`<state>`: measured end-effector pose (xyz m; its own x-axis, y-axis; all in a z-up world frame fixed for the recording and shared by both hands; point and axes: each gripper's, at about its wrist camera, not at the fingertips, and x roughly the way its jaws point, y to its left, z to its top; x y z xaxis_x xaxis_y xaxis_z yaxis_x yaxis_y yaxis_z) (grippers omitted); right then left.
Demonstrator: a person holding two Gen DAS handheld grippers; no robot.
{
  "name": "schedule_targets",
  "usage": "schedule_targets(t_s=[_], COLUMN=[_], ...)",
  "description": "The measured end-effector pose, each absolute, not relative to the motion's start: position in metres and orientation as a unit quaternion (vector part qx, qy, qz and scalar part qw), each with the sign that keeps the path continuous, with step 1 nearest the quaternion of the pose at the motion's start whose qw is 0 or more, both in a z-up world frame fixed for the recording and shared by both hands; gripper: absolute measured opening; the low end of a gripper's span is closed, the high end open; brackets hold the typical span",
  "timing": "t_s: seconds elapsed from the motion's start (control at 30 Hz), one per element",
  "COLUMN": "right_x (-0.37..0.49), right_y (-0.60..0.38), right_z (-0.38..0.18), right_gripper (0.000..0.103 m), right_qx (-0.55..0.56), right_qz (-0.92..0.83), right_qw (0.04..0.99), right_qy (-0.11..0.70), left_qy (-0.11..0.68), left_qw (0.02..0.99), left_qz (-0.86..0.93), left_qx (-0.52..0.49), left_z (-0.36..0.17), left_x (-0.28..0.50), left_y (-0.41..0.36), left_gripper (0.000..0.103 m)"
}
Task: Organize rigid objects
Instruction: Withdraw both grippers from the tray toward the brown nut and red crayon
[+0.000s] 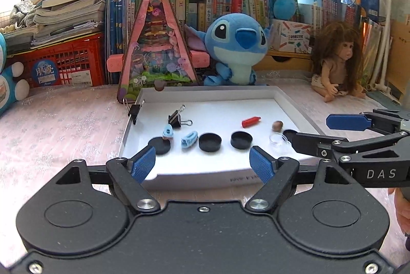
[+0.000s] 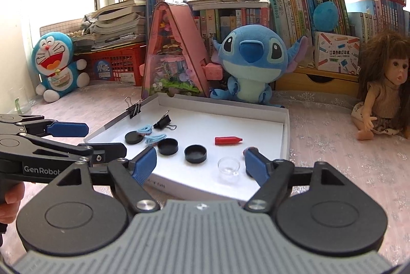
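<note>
Small rigid objects, black round caps [image 1: 210, 142], blue plastic clips [image 1: 189, 139], a red crayon [image 1: 251, 121], already lie in the shallow white cardboard tray [image 1: 294, 105]; little seems left. Left gripper [image 1: 202, 164] and right gripper [image 2: 200, 165] both spread, empty.

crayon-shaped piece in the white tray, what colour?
Red crayon-shaped piece; clearest in the right wrist view.

Left gripper [image 1: 202, 165]: black linkage arms, silver screws, blue ribbed pads, black housing, "GenRobot" lettering. Right gripper [image 2: 201, 165] was identical, except for its grey ribbed housing and "DAS" marking.
</note>
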<state>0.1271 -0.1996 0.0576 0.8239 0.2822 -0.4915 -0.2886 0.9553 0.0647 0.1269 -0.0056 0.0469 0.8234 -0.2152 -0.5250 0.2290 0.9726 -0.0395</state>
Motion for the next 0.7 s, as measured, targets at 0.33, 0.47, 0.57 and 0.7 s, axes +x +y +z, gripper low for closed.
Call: schedule_targets(t_s=[0.33, 0.47, 0.57, 0.7], right_x=[0.093, 0.078, 0.070, 0.059], right_y=[-0.202, -0.202, -0.204, -0.208], right_z=[0.050, 0.045, 0.041, 0.034], right_gripper=[0.086, 0.086, 0.086, 0.086], right_qx=[-0.023, -0.042, -0.051, -0.064], right_qz=[0.171, 0.177, 0.178, 0.180], right_qw=[0.951, 0.949, 0.947, 0.942], right_qy=[0.258, 0.258, 0.264, 0.274], left_qy=[0.276, 0.281, 0.285, 0.289], left_qw=[0.951, 0.948, 0.944, 0.939], left_qz=[-0.137, -0.149, -0.162, -0.182], left_qx=[0.020, 0.031, 0.033, 0.040], left_z=[0.037, 0.030, 0.026, 0.020], left_x=[0.085, 0.069, 0.059, 0.046], left_y=[-0.007, -0.009, -0.009, -0.011], left_gripper=[0.080, 0.079, 0.080, 0.080])
